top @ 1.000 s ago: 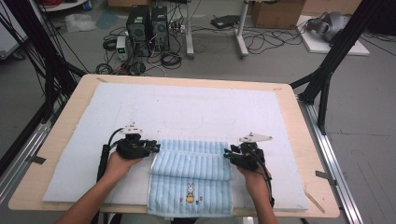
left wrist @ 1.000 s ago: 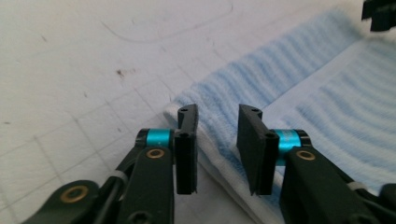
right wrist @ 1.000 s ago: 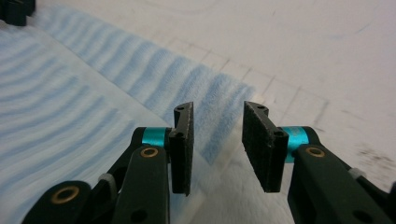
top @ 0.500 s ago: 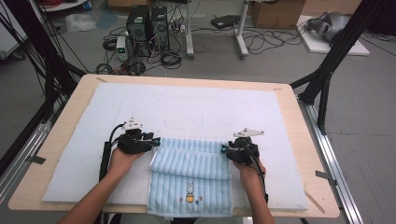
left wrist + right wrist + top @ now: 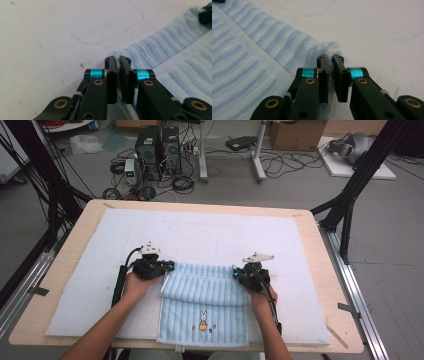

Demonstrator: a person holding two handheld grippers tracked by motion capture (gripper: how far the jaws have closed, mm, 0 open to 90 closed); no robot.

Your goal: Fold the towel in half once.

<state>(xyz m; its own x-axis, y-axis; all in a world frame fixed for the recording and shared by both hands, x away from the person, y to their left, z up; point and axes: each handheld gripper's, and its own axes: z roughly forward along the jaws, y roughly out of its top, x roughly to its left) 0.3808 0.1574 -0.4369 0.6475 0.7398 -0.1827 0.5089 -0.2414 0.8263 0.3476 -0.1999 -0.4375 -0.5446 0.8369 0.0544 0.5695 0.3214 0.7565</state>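
Now both grippers pinch the light blue striped towel (image 5: 204,297) at its 2 far corners. Nearest, the person's forearms come in from the table's near edge, with the towel's front part and its small rabbit motif (image 5: 203,316) lying flat between them. Left gripper (image 5: 167,266): jaws have just been closing and now sit nearly together, with the towel's left corner nipped between the pads, fabric bunched right at the tips in the left gripper view (image 5: 119,65). Right gripper (image 5: 236,274): same story, jaws just closed down tight on the right corner, a puff of cloth poking up between the tips (image 5: 331,65). Between the 2 grippers the folded band of towel runs straight across. Beyond the tips, just the white padded mat (image 5: 210,232) over the wooden table (image 5: 310,227).
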